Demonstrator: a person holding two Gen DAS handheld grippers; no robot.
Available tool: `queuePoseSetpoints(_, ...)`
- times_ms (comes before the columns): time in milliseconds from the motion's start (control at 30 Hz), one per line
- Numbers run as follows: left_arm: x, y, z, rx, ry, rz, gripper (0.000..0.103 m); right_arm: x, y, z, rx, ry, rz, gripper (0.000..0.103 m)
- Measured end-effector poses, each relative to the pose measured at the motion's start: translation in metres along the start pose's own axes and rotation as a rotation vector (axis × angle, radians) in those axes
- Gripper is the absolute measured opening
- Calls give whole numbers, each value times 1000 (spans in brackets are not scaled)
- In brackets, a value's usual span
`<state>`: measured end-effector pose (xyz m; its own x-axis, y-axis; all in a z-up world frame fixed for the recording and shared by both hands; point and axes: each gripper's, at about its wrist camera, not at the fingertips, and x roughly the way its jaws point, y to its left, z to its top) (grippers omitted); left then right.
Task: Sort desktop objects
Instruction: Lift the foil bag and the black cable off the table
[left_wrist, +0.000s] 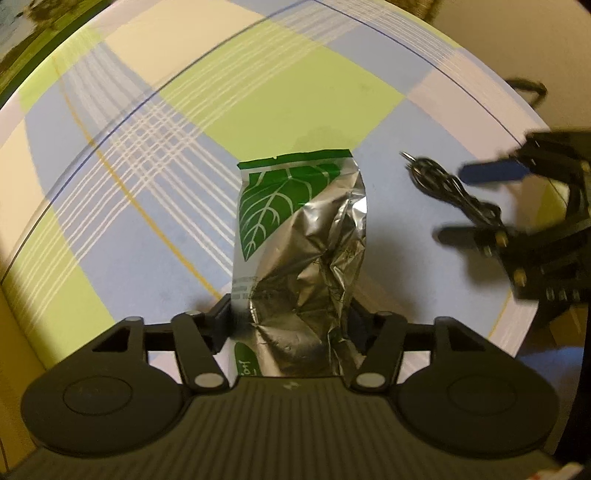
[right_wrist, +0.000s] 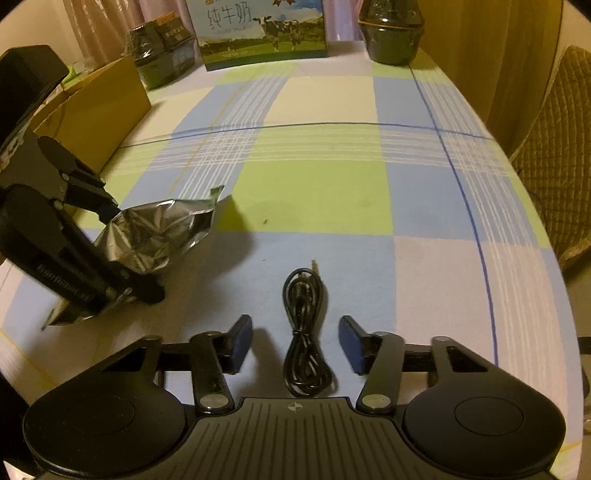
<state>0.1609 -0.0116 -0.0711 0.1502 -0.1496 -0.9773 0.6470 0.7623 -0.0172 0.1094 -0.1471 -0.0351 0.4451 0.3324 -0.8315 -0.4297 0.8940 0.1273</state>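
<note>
A crumpled silver foil bag (left_wrist: 295, 236) with a green leaf print lies on the checked tablecloth (left_wrist: 147, 184). My left gripper (left_wrist: 290, 317) points down over it and straddles its middle. The pads stand at the bag's two edges without visibly squeezing it. In the right wrist view the same bag (right_wrist: 159, 232) sits at the left inside the left gripper (right_wrist: 136, 249). A coiled black cable (right_wrist: 304, 332) lies between the blue pads of my right gripper (right_wrist: 295, 343), clear of both. The left wrist view shows the cable (left_wrist: 443, 184) and the right gripper (left_wrist: 476, 203) at its right.
At the table's far end stand a milk carton box (right_wrist: 262, 33), dark packages (right_wrist: 162, 51) and a dark pot (right_wrist: 391, 37). A cardboard box (right_wrist: 99, 107) is at the left edge. A padded chair (right_wrist: 561, 147) stands beyond the right edge.
</note>
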Motion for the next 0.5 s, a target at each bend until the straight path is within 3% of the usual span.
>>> queuePoseSetpoints(167,0,0,-2,3,-10,-3,60,1,5,-2,-68,-2,-35,35)
queuePoseSetpoints(267,-2,0,-4,-13,-27,5,49,2,11,-5,-107,-8,-56,33)
queuePoseSetpoints(400,-6,0,-8,-52,-51,13,44,2,18,-9,-140,-17,-60,13)
queuePoseSetpoints(500,-8,-3,-11,-77,-57,18,43,1,19,-10,-133,-22,-60,12)
